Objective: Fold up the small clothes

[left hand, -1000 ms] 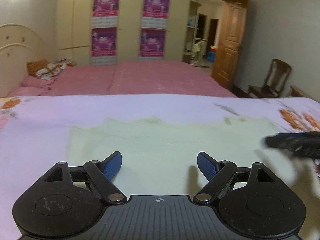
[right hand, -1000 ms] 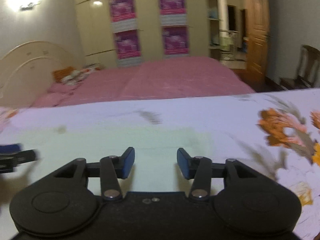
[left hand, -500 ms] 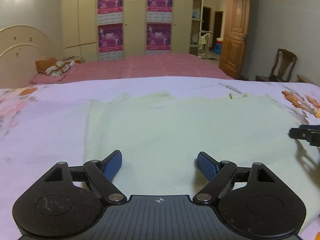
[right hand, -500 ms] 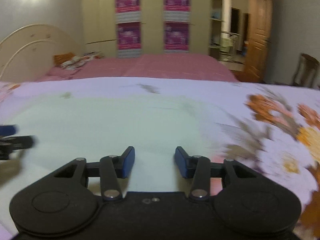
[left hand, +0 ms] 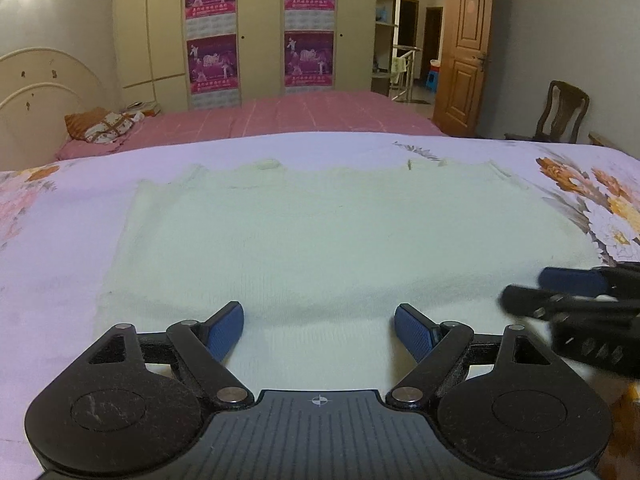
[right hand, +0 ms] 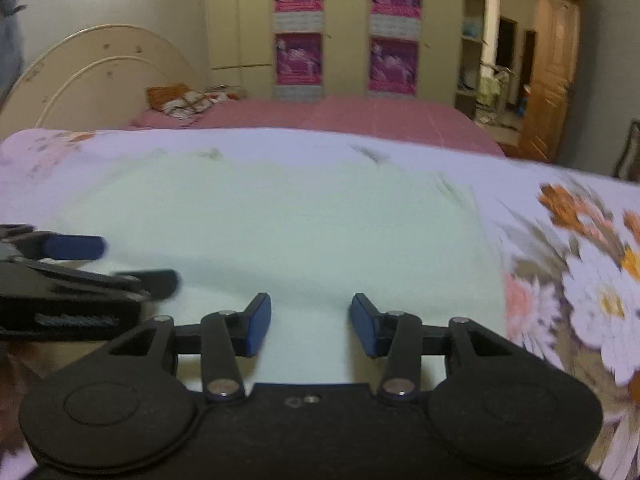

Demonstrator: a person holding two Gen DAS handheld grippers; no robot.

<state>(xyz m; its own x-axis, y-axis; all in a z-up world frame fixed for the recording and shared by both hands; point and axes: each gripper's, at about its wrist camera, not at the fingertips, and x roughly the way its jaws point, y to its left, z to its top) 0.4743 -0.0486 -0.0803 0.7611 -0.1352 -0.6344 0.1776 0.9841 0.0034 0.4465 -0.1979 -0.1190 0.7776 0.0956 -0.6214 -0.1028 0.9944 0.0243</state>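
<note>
Apparently flat on the floral sheet (left hand: 60, 248), pale garment (left hand: 320, 240); left gripper (left hand: 319, 330) and right gripper (right hand: 311, 324) fingers wide, empty.

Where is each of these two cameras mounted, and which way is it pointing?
Left wrist view: sits on the left gripper, looking forward along its open blue-padded fingers over the pale green knitted garment lying flat on the floral lilac bedsheet; the right gripper enters at right.
Right wrist view: sits on the right gripper, fingers open, facing the same garment; the left gripper enters at left.
Shared: garment, bedsheet, pink bed, purple wardrobe posters, each other's gripper.
</note>
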